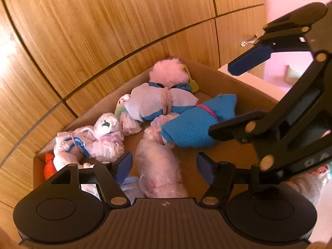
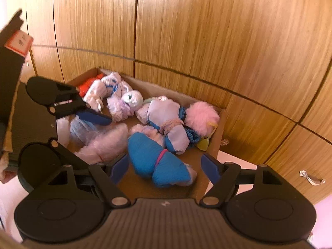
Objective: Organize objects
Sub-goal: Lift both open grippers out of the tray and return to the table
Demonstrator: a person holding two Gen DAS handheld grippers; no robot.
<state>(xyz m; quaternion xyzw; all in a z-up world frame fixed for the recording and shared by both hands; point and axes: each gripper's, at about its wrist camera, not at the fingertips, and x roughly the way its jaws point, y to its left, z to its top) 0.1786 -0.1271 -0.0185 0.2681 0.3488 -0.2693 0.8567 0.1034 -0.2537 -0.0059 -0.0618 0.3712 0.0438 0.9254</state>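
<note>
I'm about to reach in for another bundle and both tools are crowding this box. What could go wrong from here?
1. Both grippers, left and right, hover open over the same cardboard box; they could knock into each other.
2. The blue bundle lies against the fuzzy pink bundle and the white tied bundle; open jaws may snag two at once.
3. The blue bundle sits near the box's front wall, so a finger might catch it.

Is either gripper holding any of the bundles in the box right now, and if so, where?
Nothing is held. The left gripper and the right gripper both hang open above the cardboard box with empty fingers.
</note>
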